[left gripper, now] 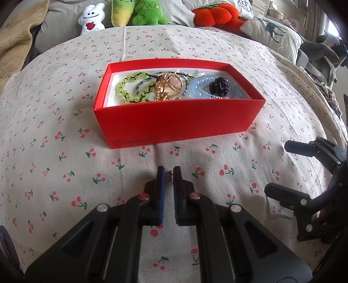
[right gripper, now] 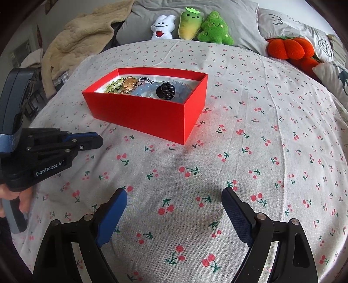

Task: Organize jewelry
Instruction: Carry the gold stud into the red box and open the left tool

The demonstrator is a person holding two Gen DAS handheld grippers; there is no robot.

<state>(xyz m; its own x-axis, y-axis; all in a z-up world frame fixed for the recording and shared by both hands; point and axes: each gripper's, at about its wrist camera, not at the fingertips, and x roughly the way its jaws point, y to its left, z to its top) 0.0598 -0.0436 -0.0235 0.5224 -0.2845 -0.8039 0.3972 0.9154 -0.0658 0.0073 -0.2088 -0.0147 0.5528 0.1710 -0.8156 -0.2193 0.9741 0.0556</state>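
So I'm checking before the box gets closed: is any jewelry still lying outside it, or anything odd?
None lies loose on the bedspread. One small piece sits between the left tongs, outside the red box. Right tongs are open, empty.

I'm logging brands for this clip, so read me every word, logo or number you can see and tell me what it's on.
"ONEPLUS", with a small square logo before it: on the front wall of the red box.
"GenRobot.AI": on the side of the left gripper, seen in the right wrist view.
Marks on the grey pillows are drawings, not text.
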